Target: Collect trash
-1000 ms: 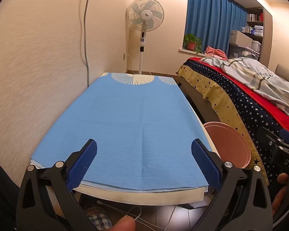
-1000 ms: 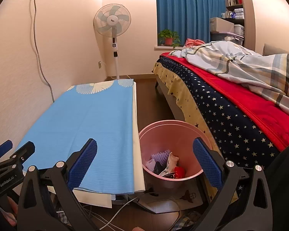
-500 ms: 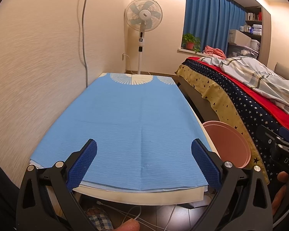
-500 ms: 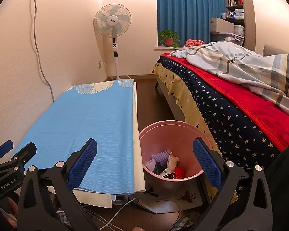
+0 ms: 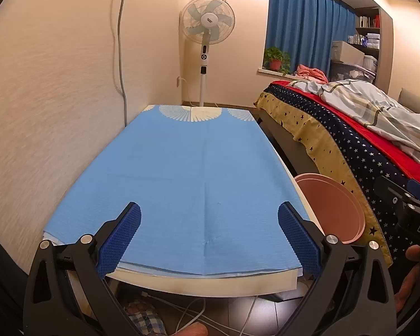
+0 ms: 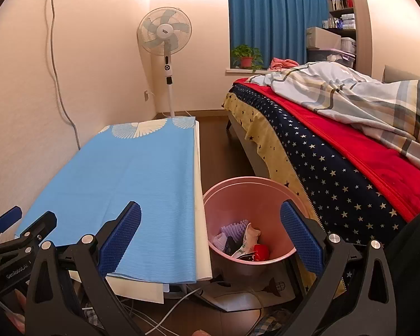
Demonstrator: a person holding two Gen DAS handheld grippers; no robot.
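Observation:
A pink waste bin (image 6: 249, 196) stands on the floor between the table and the bed; several pieces of trash (image 6: 242, 242) lie in it, among them purple paper, white wrappers and something red. In the left wrist view only the pink waste bin's rim (image 5: 336, 210) shows past the table's right edge. My left gripper (image 5: 208, 233) is open above the near edge of the blue-covered table (image 5: 193, 173), with nothing between its blue pads. My right gripper (image 6: 210, 238) is open, hovering over the table's right edge and the bin, holding nothing.
A bed (image 6: 336, 145) with a starred cover and striped quilt fills the right side. A standing fan (image 5: 207, 36) is at the table's far end by the wall. Cables (image 6: 165, 310) and slippers lie on the floor under the table's near edge.
The left wrist view has drifted slightly; the right wrist view is almost unchanged. Both grippers stay open and empty.

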